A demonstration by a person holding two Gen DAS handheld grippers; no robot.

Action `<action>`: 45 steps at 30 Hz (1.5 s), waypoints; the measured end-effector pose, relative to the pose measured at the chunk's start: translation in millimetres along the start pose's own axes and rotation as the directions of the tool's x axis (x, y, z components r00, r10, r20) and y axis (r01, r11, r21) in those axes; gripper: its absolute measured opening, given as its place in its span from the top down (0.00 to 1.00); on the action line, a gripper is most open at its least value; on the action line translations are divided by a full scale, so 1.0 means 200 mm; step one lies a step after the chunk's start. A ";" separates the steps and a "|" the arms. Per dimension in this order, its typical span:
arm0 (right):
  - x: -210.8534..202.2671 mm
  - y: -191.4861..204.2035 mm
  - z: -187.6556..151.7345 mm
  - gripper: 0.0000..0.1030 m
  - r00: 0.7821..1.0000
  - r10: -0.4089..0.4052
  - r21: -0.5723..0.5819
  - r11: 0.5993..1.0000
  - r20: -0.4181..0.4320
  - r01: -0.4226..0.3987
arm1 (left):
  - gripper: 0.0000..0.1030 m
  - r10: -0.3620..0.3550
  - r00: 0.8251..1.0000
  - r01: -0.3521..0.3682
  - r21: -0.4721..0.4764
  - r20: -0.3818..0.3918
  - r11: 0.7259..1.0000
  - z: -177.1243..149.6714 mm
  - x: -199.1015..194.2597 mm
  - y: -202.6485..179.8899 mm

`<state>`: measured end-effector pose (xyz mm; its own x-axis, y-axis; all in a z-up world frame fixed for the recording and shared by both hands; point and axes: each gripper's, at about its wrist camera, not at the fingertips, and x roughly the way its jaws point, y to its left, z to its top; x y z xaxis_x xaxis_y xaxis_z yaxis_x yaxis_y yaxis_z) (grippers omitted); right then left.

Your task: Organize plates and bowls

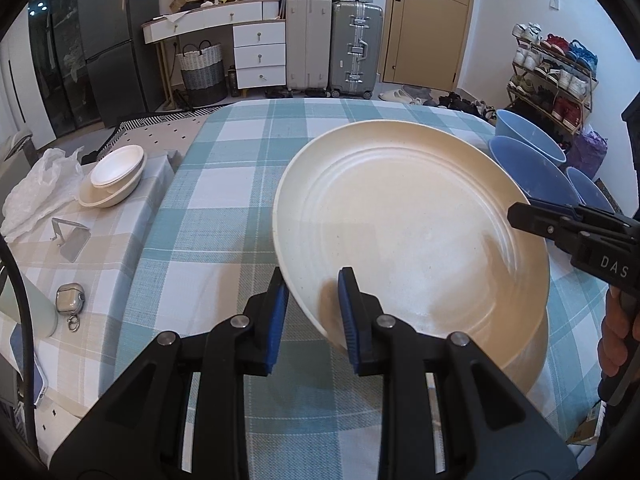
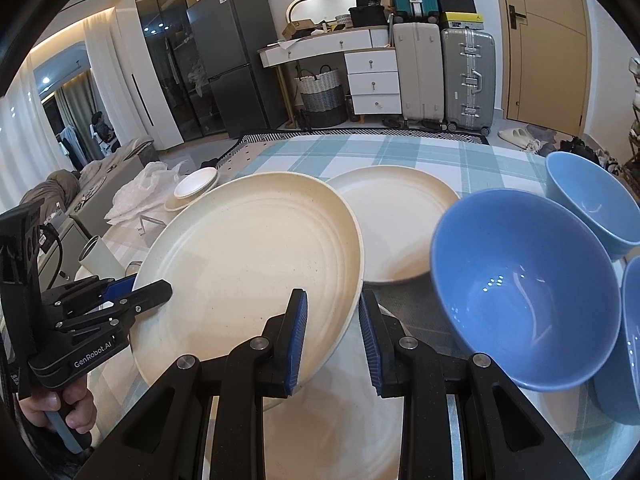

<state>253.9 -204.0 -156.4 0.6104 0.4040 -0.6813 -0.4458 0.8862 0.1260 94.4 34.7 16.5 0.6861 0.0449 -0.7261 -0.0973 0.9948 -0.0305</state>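
Observation:
A large cream plate (image 1: 412, 232) is held tilted above the checked tablecloth, over another cream plate (image 1: 532, 348) under it. My left gripper (image 1: 312, 284) straddles its near-left rim, one blue pad on each side. My right gripper (image 2: 333, 308) straddles the opposite rim of the same plate (image 2: 248, 256), and it shows in the left wrist view (image 1: 532, 216). A third cream plate (image 2: 396, 220) lies flat behind. Three blue bowls (image 2: 524, 296) stand at the right. Two stacked cream bowls (image 1: 114, 180) sit at the far left.
The table has a teal checked cloth (image 1: 224, 208); a beige checked side surface (image 1: 108, 248) at the left carries a white plastic bag (image 1: 40, 188), a metal phone stand (image 1: 70, 238), an earbud case (image 1: 70, 300) and a pale cup (image 2: 100, 258).

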 end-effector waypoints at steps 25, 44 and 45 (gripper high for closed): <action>-0.11 -0.15 -0.24 0.73 0.998 -0.054 0.037 0.998 -0.028 0.055 | 0.78 -0.016 1.000 0.019 0.102 -0.026 0.995 -0.14 0.01 -0.21; -0.09 -0.13 -0.38 0.72 0.988 -0.140 0.015 0.990 -0.060 0.141 | 0.78 0.010 0.999 -0.003 0.156 -0.041 0.988 -0.25 0.05 -0.28; -0.09 -0.13 -0.38 0.72 0.987 -0.149 0.009 0.989 -0.059 0.150 | 0.78 0.010 0.999 -0.003 0.160 -0.043 0.987 -0.25 0.06 -0.28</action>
<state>205.0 -251.4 -202.7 0.6302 0.2529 -0.7341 -0.3432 0.9388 0.0288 71.3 -24.6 -24.1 0.6531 0.0512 -0.7555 0.0172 0.9965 0.0824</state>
